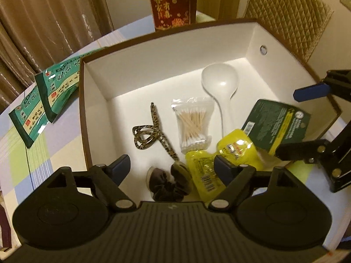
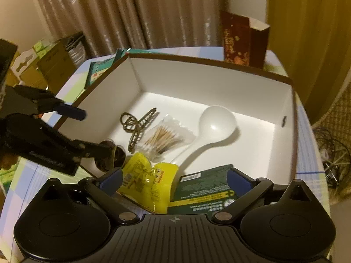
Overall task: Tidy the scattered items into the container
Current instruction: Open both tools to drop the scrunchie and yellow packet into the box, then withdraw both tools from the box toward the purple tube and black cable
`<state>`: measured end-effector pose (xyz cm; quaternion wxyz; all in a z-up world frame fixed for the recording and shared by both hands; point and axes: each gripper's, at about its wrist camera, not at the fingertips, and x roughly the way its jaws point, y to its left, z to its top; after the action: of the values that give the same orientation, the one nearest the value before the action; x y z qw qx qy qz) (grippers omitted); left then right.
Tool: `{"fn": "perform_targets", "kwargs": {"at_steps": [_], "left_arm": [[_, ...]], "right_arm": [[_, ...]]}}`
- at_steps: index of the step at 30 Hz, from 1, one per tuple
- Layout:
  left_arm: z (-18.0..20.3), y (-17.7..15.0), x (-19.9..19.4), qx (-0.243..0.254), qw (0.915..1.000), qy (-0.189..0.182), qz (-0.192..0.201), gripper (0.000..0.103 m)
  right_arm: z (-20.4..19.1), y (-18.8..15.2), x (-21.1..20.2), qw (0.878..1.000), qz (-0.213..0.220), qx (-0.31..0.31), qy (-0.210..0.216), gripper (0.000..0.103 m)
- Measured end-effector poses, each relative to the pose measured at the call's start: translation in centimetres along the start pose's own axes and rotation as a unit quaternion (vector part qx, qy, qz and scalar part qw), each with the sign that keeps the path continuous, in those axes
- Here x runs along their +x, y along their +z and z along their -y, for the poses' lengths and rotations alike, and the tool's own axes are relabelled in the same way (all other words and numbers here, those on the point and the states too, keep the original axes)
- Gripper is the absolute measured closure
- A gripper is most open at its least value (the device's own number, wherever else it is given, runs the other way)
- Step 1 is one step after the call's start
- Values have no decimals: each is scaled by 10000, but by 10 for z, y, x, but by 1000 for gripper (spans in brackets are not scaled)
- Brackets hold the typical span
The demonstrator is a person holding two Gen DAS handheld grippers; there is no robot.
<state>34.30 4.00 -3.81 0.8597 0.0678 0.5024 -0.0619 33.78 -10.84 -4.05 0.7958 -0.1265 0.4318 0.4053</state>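
Container: large box (image 1: 252, 35), white inside, brown outer edge, stood on a checked tablecloth (image 1: 39, 153); a small round hole showed in one wall.
Left gripper (image 1: 171, 167): jaws stood apart, blue pads clear of everything; nothing gripped. It hung over the near edge of the box, pointing down into it.
Scrunchie (image 1: 166, 184): dark brown, lay on the box floor directly below the gap between the left jaws, not touched by the pads.
Right gripper (image 2: 174, 180): jaws spread wide, nothing pinched; pads free on both sides.
Green card package (image 2: 204, 188): lay between the right jaws, tilted, loose from both pads; in the left wrist view it sat at about 4 o'clock in the box, leaning against the yellow pouch.
Yellow pouch (image 1: 232, 151): crumpled, on the box floor near the front wall, partly under the green package.
Cotton swabs (image 1: 193, 125): clear bag, centre of the floor.
White spoon (image 1: 219, 83): bowl toward 12 o'clock, handle running down beside the swabs.
Hair claw (image 1: 153, 129): leopard pattern, at 9 o'clock of the swabs, just beside them.
Outside the box: two green packets (image 1: 46, 100) on the cloth at 9 o'clock, overlapping; a red carton (image 1: 171, 2) upright at 12 o'clock behind the far wall.
Background: brown curtains (image 2: 131, 11).
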Motion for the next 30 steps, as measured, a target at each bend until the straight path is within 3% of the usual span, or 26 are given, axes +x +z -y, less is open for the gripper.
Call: {"fn": "perform_targets", "kwargs": {"at_steps": [8, 30], "left_arm": [[11, -2, -26, -117, 9996, 235, 138, 9], [33, -47, -107, -266, 9951, 675, 672, 8]], "right_arm": [[-1, -2, -20, 9996, 170, 110, -204, 2], [-41, -40, -81, 9963, 769, 73, -388, 2]]}}
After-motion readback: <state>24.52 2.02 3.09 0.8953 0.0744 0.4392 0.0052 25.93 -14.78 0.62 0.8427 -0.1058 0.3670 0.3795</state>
